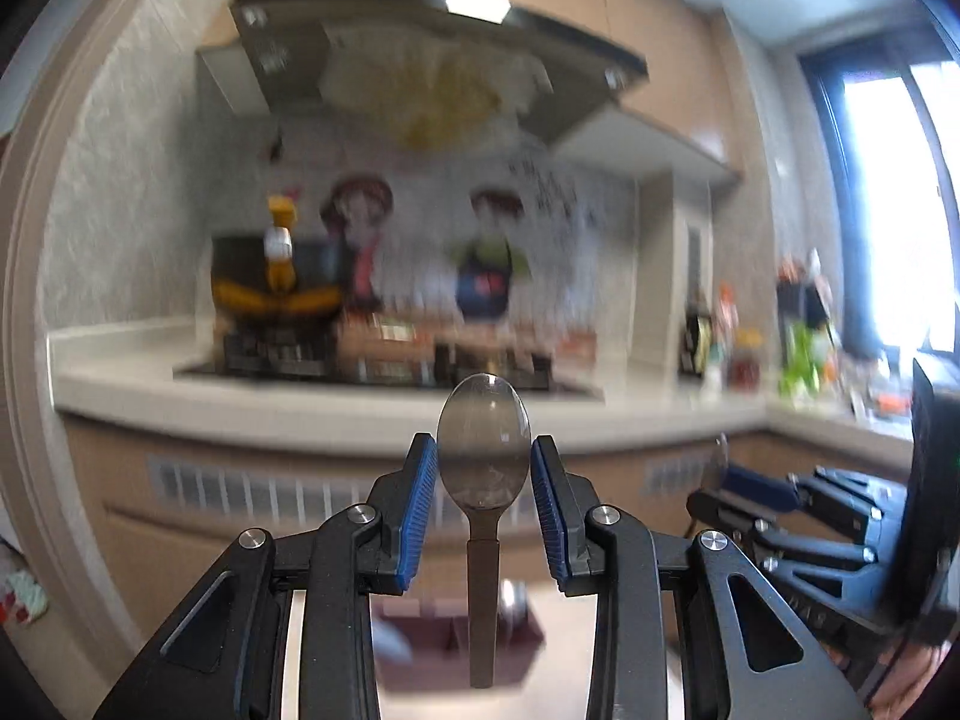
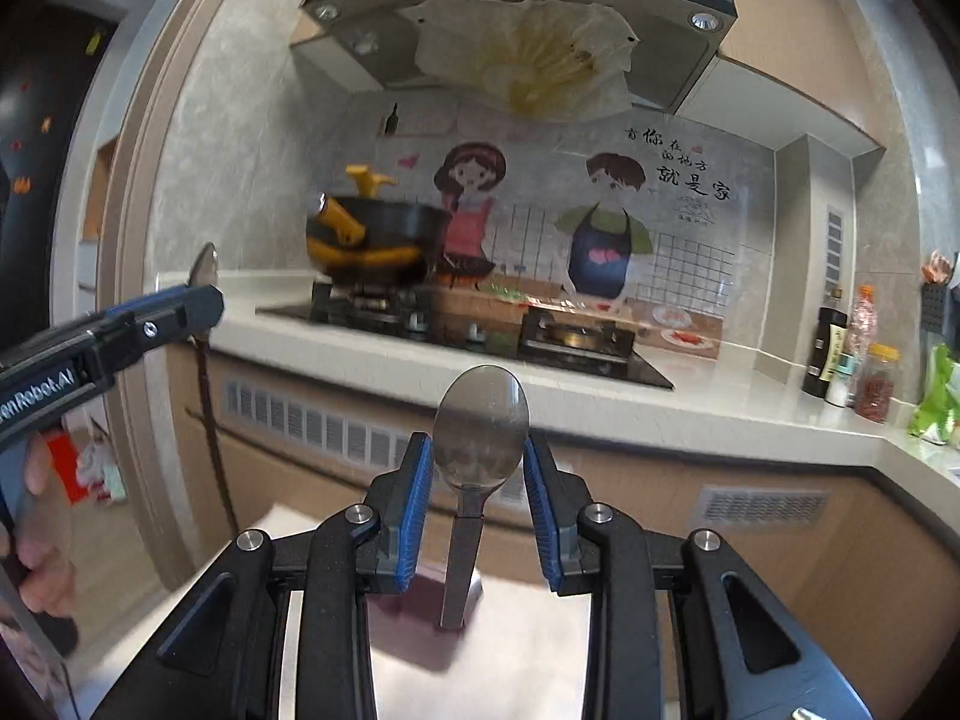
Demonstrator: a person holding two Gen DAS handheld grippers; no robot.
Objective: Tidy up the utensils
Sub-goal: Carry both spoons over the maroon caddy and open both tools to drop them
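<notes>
two spoons are held, one in each gripper. the left spoon [image 1: 483,450] is pinched at its bowl between the blue pads of the left gripper [image 1: 483,468]; the right spoon [image 2: 480,438] is pinched the same way by the right gripper [image 2: 479,468]. each long axis stands upright, bowl up, handle hanging down toward a dark red tray [image 1: 456,630] blurred below. both are carried high before the counter [image 2: 600,408] and stove [image 2: 480,330]. by the look of it, pickup is done; setting the spoons into their place is left.
</notes>
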